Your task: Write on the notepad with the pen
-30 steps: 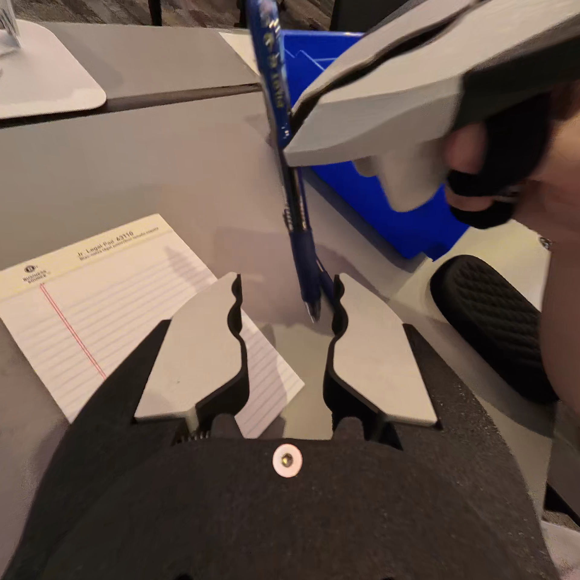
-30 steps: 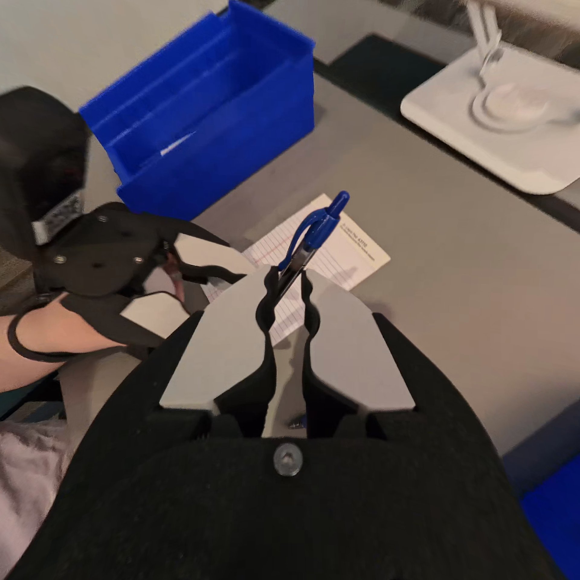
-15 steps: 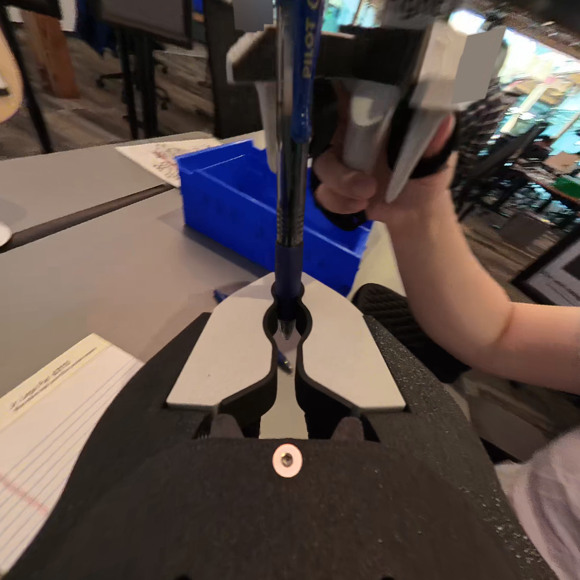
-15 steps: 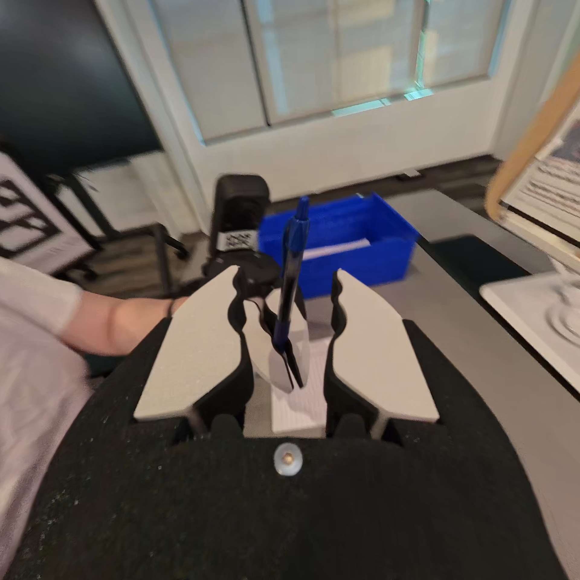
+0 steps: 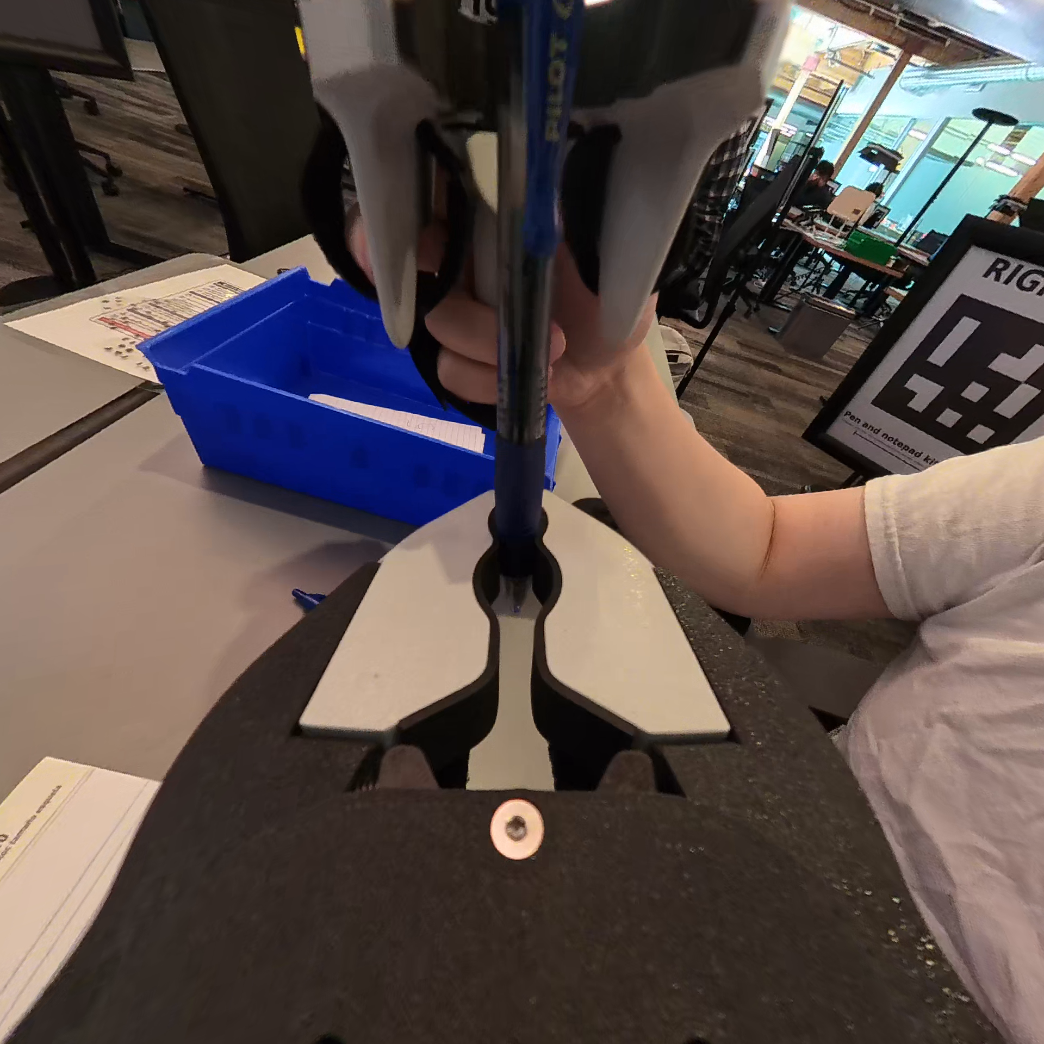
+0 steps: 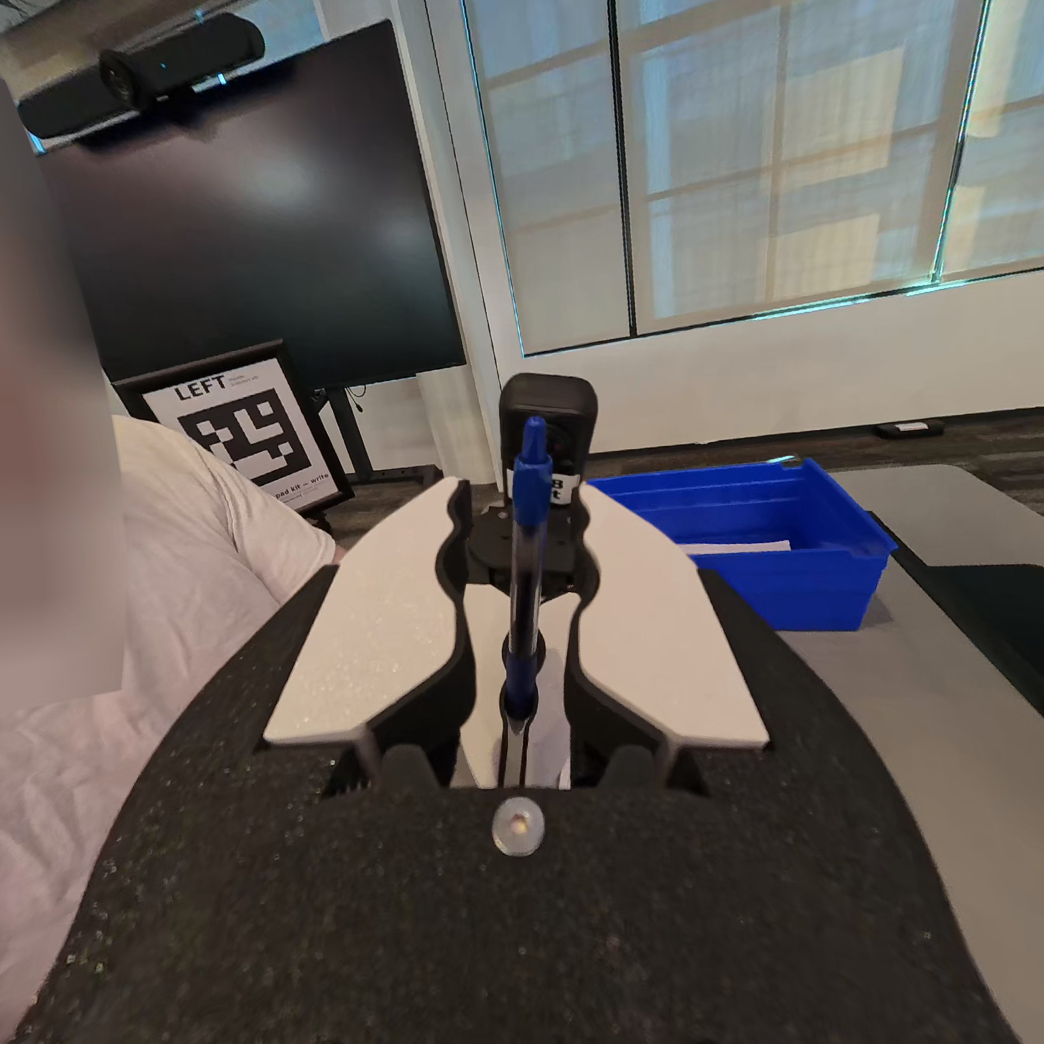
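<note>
**Pen upright in the left tongs, right tongs spread around it**

Left tongs (image 5: 518, 508) closed snugly on the pen (image 5: 517, 463) – gripped at the dark blue rubber section just above the tip, in the round notch between the two pale fingers. Pen standing straight up through the centre of the left wrist view, tip pointing down into the gap behind the notch, barrel running off the top edge.

Right tongs (image 5: 508, 333) hanging over it at the top of that frame, blurred, held by a bare hand (image 5: 486, 350). Open wide – one finger to each side of the barrel, with a clear gap on both sides in the right wrist view, so nothing held there.

Notepad (image 5: 51, 836) lying flat on the grey tabletop (image 5: 141, 565) at the lower left corner of the left wrist view, mostly cut off by the frame edge and the black body of the tongs, well apart from the pen tip.

Blue bin (image 5: 316, 435) on the tabletop at left of centre, with a lined sheet (image 5: 407, 421) inside. Small blue piece (image 5: 307, 597) on the tabletop just beside the left tongs, too small to identify. Printed page (image 5: 141, 316) behind the bin, upper left. Framed black-and-white marker sign (image 5: 960, 367) at the right edge.
</note>
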Motion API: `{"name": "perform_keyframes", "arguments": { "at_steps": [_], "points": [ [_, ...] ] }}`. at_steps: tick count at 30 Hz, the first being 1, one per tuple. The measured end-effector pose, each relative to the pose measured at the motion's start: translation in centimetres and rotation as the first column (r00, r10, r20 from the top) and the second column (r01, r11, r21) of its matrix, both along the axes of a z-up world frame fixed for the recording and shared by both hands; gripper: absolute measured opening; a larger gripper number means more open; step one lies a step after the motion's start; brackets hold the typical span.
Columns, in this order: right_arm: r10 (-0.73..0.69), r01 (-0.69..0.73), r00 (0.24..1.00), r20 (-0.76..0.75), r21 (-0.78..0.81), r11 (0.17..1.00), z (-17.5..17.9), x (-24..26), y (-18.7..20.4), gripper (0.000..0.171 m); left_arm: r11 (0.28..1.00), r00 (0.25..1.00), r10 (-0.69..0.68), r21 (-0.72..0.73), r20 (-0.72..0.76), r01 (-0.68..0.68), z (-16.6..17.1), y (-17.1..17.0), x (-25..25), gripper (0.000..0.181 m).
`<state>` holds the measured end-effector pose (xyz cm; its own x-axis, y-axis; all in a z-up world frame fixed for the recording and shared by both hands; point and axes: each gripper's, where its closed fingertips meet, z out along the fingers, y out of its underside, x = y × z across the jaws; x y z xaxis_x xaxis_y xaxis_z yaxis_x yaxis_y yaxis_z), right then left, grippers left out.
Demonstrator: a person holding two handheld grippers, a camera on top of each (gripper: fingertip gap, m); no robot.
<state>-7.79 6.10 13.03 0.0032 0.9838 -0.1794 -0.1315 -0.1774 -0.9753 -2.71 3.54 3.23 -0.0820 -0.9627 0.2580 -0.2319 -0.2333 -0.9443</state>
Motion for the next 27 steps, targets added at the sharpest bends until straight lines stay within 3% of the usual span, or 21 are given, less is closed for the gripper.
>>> {"name": "perform_keyframes", "arguments": {
  "at_steps": [10,19,27],
  "points": [
    [0.039,-0.041,0.999,0.032,0.047,0.998,0.0,-0.8,-1.3,0.025,1.000,1.000,-0.021,0.003,0.017,0.021,0.2,-1.0,0.1,0.006],
    [0.065,-0.065,0.998,0.019,0.036,0.997,0.2,-0.9,-1.7,0.006,0.999,0.998,-0.041,0.008,0.037,0.041,0.3,-1.8,0.4,0.006],
    [0.088,-0.088,0.996,-0.008,0.003,0.996,0.3,-0.7,-1.6,0.005,0.999,0.997,-0.035,-0.019,0.064,0.036,0.5,-1.8,0.4,0.005]
  ]
}}
